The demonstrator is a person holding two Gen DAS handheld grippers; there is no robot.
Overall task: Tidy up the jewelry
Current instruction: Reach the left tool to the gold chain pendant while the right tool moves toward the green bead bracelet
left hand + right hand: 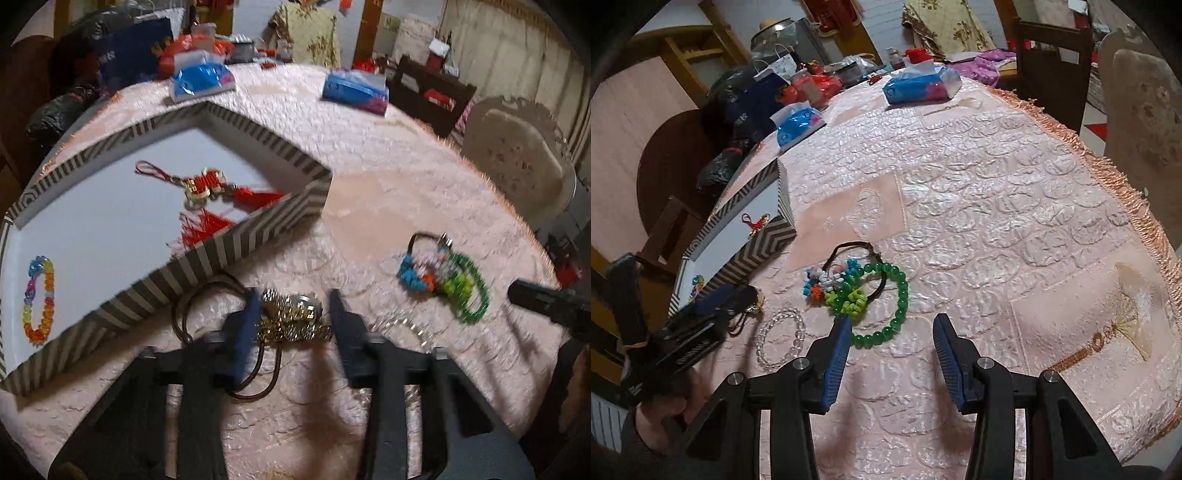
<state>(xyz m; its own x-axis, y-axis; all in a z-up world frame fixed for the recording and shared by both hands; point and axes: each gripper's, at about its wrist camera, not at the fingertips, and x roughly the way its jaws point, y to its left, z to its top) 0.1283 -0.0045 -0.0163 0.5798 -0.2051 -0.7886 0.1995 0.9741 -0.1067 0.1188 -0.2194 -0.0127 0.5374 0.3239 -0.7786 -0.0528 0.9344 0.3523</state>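
The left wrist view is smeared with motion blur, so the gold watch (295, 317) between the spread fingers of the left gripper (293, 325) is hard to read; whether the pads touch it cannot be told, and the jaws stand apart. A dark cord loop (207, 314) passes under the left finger and is partly hidden by it. In the right wrist view the left gripper (713, 314) covers the watch almost wholly. The right gripper (890, 350) hovers released, holding nothing, with the green bead bracelet (894, 314) at its 11 o'clock, lying partly over a knotted multicolour charm (834, 284). A clear bead bracelet (779, 339) lies at its 9 o'clock, faint against the cloth. The striped box (221, 251) sits at the left gripper's 10 o'clock, its near wall just beside the watch; inside lie a red tasselled knot (210, 188) and a rainbow bracelet (38, 299), the box cut off at the frame's left. The pink embossed tablecloth (997, 221) runs open toward 1 o'clock up to its fringed edge. Two blue tissue packs (919, 86) and clutter line the far side at 12 o'clock, with a chair (1141, 110) beyond the fringe.
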